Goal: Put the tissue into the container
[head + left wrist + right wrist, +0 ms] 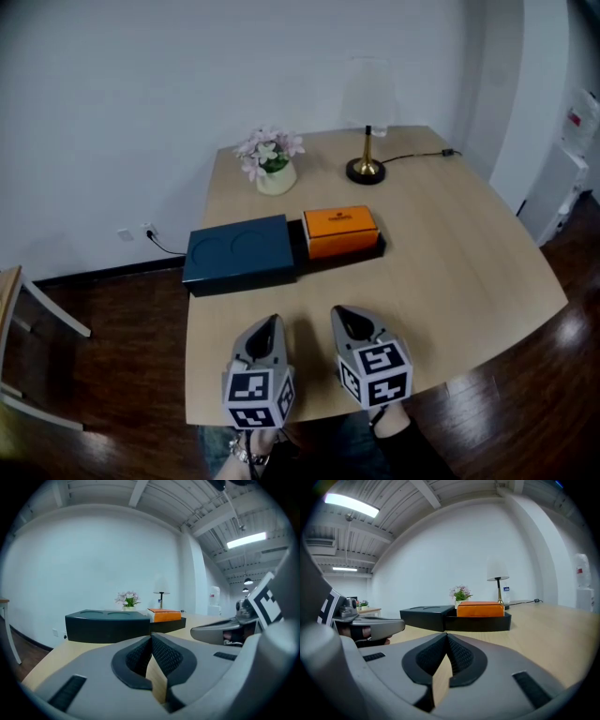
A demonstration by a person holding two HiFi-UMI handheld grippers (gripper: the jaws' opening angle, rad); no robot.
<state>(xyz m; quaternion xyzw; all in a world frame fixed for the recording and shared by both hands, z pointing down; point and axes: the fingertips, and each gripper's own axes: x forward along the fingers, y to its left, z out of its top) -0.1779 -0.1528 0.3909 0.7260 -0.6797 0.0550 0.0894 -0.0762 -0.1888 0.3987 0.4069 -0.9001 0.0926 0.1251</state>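
From the head view, a pale wooden table (450, 253) is standing by a white wall. The left gripper (270, 323) and the right gripper (345, 315) are hanging side by side over the near edge of the table, both pointing away from the person. They are near each other but not touching. Farther back, an orange box (340, 230) is sitting in a low black tray (378, 250). A blue box (239, 251) is lying just beside it, on its left. Behind them, a pot of pink flowers (270, 161) and a lamp (367, 159) with a gold foot are standing near the far edge.

In the left gripper view, the left gripper (151, 637) is pointing at the blue box (108, 625). Its two jaws are pressing together at the tips, and nothing is sitting between them. The orange box (165, 616) is peeking out to the right of the blue box, well away from the jaws. The flowers (128, 598) and the lamp (161, 597) are showing behind. The right gripper (220, 632) is floating at the right side.

In the right gripper view, the right gripper (446, 637) is also holding its jaws tight together, with nothing between them. The orange box (480, 609) is resting in the black tray (483, 622) straight ahead, well apart from the jaws. The blue box (426, 616) is lying to its left. The left gripper (370, 627) is showing at the left edge.
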